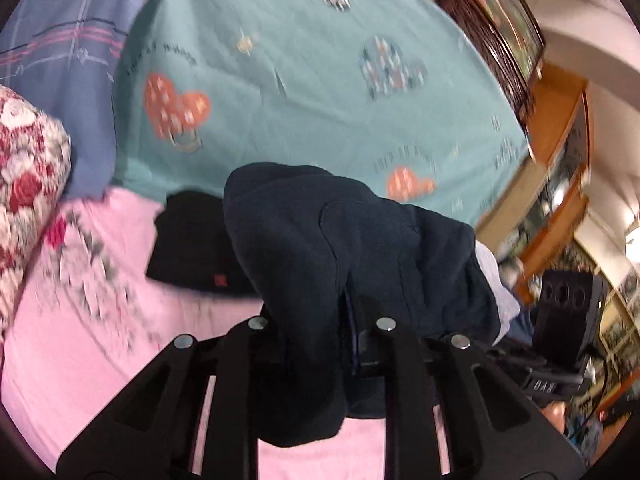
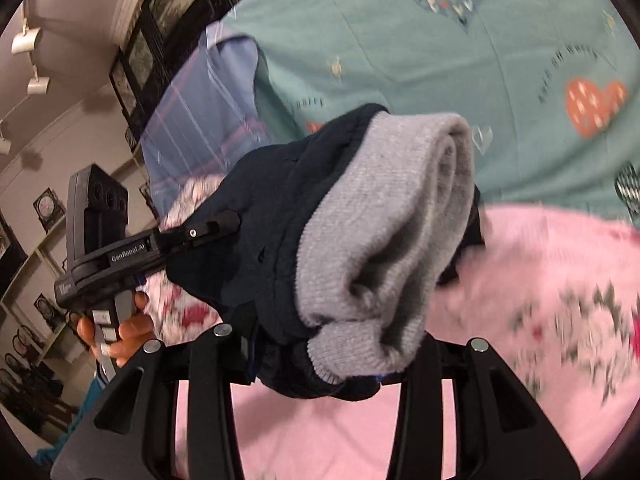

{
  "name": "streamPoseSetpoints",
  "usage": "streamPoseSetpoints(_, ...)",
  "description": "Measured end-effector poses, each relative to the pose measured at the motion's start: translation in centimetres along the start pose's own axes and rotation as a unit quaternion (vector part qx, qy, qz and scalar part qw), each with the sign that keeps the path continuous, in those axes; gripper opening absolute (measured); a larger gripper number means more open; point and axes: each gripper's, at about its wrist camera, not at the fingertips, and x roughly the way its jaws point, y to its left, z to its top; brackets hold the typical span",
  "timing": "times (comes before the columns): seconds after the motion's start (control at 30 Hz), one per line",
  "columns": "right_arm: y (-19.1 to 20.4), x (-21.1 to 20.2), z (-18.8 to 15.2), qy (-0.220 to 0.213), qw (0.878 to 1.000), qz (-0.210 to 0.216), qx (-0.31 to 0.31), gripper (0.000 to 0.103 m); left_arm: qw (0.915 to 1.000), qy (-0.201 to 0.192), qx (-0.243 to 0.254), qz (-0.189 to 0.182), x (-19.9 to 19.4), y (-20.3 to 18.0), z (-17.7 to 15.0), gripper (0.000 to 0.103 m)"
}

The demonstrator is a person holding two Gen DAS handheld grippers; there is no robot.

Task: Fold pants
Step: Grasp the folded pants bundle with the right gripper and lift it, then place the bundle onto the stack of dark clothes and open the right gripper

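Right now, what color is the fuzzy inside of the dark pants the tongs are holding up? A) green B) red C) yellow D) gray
D: the right wrist view shows the dark pants turned back at the edge, baring a gray lining.

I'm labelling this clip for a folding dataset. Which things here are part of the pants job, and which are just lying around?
In the job:
navy pants with grey ribbed waistband
left gripper
right gripper

Lying about:
black folded garment
floral pillow
teal heart-print sheet
pink floral sheet
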Motion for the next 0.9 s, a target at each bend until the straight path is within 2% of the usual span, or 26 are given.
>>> streamPoseSetpoints(0.07,-1.3,3.1,2.6,-0.019,1.0,0.005,0.003,0.041,0.9995,-0.017,-0.005,0.024,2.5,1.3,2.8,0.019)
streamPoseSetpoints(0.13,-3.6,6.7,4.2,-0.025,0.999,0.014,0.015,0.041,0.9989,-0.016,-0.017,0.041,5.5,3.0,4.4,0.019)
streamPoseSetpoints(0.2,-6.3,10.6,5.0,-0.02,0.999,0.011,0.028,0.041,0.9969,-0.004,-0.016,0.077,10.0,5.3,5.7,0.019)
streamPoseSetpoints(0.23,-8.4,13.6,5.2,-0.012,0.999,0.004,0.042,0.041,0.9956,0.003,-0.02,0.091,12.2,6.6,6.1,0.019)
streamPoseSetpoints(0.3,-11.0,16.9,5.3,-0.009,0.998,-0.011,0.06,0.041,0.9915,0.026,-0.028,0.124,17.1,9.6,6.7,0.019)
streamPoseSetpoints(0.4,-15.4,22.3,4.5,0.019,0.994,-0.053,0.095,0.041,0.9823,0.072,-0.042,0.168,23.9,13.5,5.5,0.02)
streamPoseSetpoints(0.43,-17.2,24.2,3.7,0.049,0.988,-0.094,0.112,0.043,0.9805,0.079,-0.046,0.174,24.9,14.3,4.8,0.029)
streamPoseSetpoints(0.47,-18.6,25.3,2.8,0.066,0.983,-0.12,0.126,0.049,0.9789,0.08,-0.052,0.181,25.9,15.4,4.0,0.058)
streamPoseSetpoints(0.53,-21.1,26.1,1.3,0.061,0.979,-0.099,0.167,0.056,0.9772,0.066,-0.064,0.192,26.4,16.8,3.2,0.094)
streamPoseSetpoints(0.6,-21.2,25.8,0.9,0.05,0.984,-0.088,0.149,0.056,0.9804,0.055,-0.062,0.179,26.0,17.4,2.4,0.097)
streamPoseSetpoints(0.67,-20.4,25.7,1.1,0.057,0.984,-0.105,0.132,0.059,0.981,0.058,-0.06,0.175,25.5,17.5,2.3,0.097)
streamPoseSetpoints(0.7,-20.1,25.5,1.4,0.062,0.983,-0.11,0.131,0.062,0.98,0.058,-0.061,0.18,24.9,17.3,2.5,0.097)
streamPoseSetpoints(0.77,-19.0,24.7,2.3,0.079,0.98,-0.12,0.137,0.075,0.9789,0.057,-0.058,0.188,23.5,16.5,2.8,0.096)
streamPoseSetpoints(0.83,-17.8,22.6,3.2,0.074,0.978,-0.123,0.149,0.08,0.981,0.044,-0.051,0.182,21.3,15.0,3.0,0.096)
streamPoseSetpoints(0.9,-16.1,19.0,4.1,0.05,0.98,-0.127,0.144,0.08,0.9831,0.028,-0.037,0.177,18.2,13.0,3.2,0.097)
